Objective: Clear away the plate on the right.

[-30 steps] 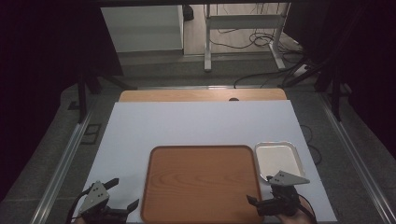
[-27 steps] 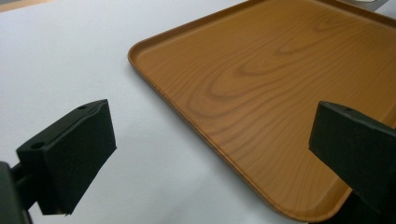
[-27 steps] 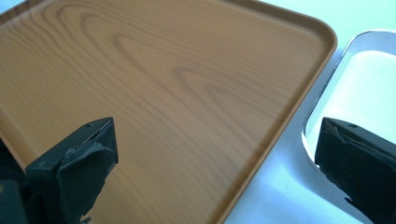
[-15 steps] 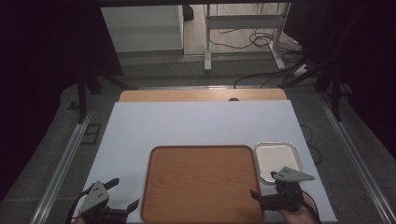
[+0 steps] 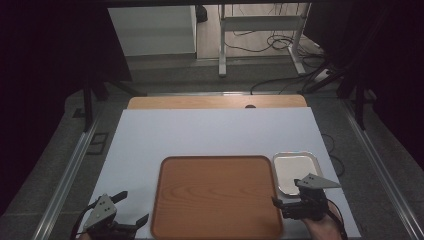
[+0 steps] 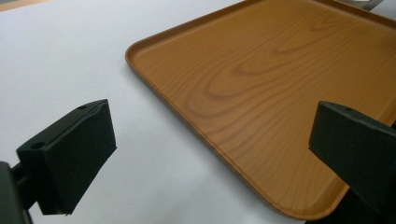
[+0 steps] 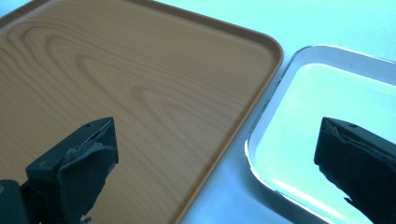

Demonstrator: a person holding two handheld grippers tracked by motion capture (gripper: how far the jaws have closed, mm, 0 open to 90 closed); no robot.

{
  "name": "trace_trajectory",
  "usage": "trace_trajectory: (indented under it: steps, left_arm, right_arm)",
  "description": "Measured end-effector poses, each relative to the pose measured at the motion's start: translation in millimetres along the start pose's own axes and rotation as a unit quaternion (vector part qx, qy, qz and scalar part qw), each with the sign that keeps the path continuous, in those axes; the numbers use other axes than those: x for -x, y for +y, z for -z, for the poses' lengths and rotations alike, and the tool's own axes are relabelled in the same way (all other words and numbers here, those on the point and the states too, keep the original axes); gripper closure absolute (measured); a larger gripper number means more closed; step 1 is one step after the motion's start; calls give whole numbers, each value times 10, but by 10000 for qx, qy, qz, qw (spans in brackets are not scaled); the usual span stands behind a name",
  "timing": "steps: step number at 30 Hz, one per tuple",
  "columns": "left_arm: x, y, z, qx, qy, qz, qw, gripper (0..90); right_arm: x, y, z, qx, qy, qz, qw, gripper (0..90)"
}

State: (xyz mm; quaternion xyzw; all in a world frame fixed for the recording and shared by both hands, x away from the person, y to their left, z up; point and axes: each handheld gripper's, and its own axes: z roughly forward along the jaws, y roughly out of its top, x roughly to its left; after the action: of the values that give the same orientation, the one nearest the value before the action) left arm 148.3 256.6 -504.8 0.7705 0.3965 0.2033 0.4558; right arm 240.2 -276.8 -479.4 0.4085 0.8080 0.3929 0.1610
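Observation:
A brown wood-grain tray (image 5: 217, 195) lies on the white table cover (image 5: 210, 135) near the front edge, with nothing on it. A small white metal tray (image 5: 295, 171) sits against its right side. My left gripper (image 5: 134, 206) is open at the front left, just off the wooden tray's left edge. In the left gripper view the gripper (image 6: 210, 154) straddles the tray's near corner (image 6: 261, 79). My right gripper (image 5: 287, 196) is open at the front right. In the right gripper view the gripper (image 7: 215, 158) spans the wooden tray's rim (image 7: 116, 79) and the white tray (image 7: 327, 107). Neither holds anything.
The bare wooden tabletop (image 5: 215, 102) shows beyond the cover's far edge. Metal rails (image 5: 75, 170) run along both sides of the table. Behind it are a desk frame (image 5: 260, 30) and floor cables (image 5: 280, 82).
My right gripper has shifted slightly to the right and away from me, staying open. The left gripper and both trays have not moved.

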Motion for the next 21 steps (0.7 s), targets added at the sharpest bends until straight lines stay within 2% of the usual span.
trace_trajectory:
  steps: [13,21]
  left_arm:
    - [0,-1,0,7,7,5,10000,2]
    - [1,1,-2,-5,6,-1,10000,2]
  right_arm:
    - [180,29,-27,100,-192,-86,9997,0]
    - [299,45,-65,68,-343,-79,9994,0]
